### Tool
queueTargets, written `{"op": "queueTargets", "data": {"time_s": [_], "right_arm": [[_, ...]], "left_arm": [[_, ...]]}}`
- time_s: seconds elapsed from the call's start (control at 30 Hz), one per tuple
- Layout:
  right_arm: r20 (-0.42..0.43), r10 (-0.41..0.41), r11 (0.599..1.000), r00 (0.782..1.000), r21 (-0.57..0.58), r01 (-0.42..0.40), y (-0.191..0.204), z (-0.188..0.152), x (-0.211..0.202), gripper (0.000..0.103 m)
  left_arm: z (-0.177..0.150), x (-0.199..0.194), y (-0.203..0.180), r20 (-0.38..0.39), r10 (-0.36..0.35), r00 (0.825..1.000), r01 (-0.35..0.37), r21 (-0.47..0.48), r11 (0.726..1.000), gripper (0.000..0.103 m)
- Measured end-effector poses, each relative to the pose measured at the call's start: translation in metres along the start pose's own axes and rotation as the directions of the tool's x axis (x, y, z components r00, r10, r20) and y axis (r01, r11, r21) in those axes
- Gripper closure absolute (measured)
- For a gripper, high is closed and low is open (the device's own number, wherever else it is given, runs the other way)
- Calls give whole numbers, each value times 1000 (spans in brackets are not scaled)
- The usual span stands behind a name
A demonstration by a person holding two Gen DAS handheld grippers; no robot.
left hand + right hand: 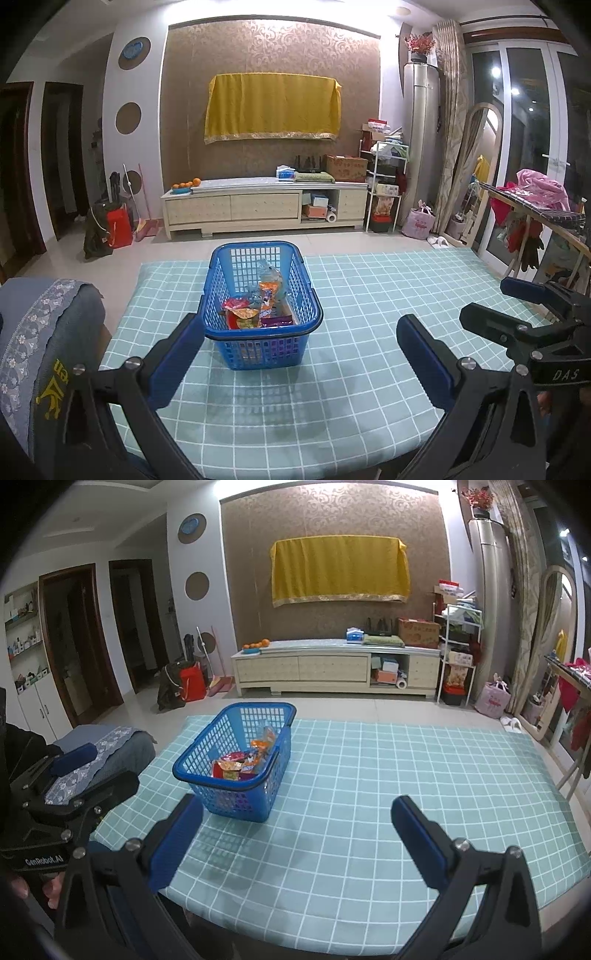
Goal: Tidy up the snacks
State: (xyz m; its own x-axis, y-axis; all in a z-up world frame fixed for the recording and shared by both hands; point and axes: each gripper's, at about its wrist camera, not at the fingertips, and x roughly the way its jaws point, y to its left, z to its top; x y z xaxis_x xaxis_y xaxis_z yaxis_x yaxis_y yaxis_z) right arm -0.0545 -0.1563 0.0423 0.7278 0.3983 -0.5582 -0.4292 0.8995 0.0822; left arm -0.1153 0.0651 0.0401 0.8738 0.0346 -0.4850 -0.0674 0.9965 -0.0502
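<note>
One blue basket point(261, 306) on the checked bench point(332, 369), long axis toward 12 o'clock, holding several snack packs point(255, 310), count unclear. Two tongs: left tongs point(299, 354) spread, empty, basket between tips; right tongs point(295, 830) spread, empty, basket at 11 o'clock. Living room, cabinet point(266, 203) behind at 12.

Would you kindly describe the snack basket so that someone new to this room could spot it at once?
Start at the table covered in a teal checked cloth, facing the TV cabinet. The blue plastic basket stands on it, left of centre. It is the only thing on the cloth: lattice sides, with colourful snack packets piled inside.
</note>
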Motion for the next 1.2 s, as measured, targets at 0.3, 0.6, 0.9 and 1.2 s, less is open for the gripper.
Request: {"op": "queueTargets", "data": {"time_s": [0.3,0.6,0.9,1.2], "right_arm": [[-5,1,1000,1000,-3,-1,2,-1,1,0],[-10,3,1000,1000,0,-3,-1,-3,1,0],[-12,-2,1000,1000,-3,2,-1,-3,0,0],[-11,-4,1000,1000,-6,4,-2,-3,0,0]], "left_arm": [[0,0,1,-5,12,1000,-12,3,1000,0],[-1,1,1,-18,-4,1000,5,3,1000,0],[-1,2,2,-27,-10,1000,10,0,1000,0],[-2,1,1,-29,-30,999,30,-2,1000,0]]}}
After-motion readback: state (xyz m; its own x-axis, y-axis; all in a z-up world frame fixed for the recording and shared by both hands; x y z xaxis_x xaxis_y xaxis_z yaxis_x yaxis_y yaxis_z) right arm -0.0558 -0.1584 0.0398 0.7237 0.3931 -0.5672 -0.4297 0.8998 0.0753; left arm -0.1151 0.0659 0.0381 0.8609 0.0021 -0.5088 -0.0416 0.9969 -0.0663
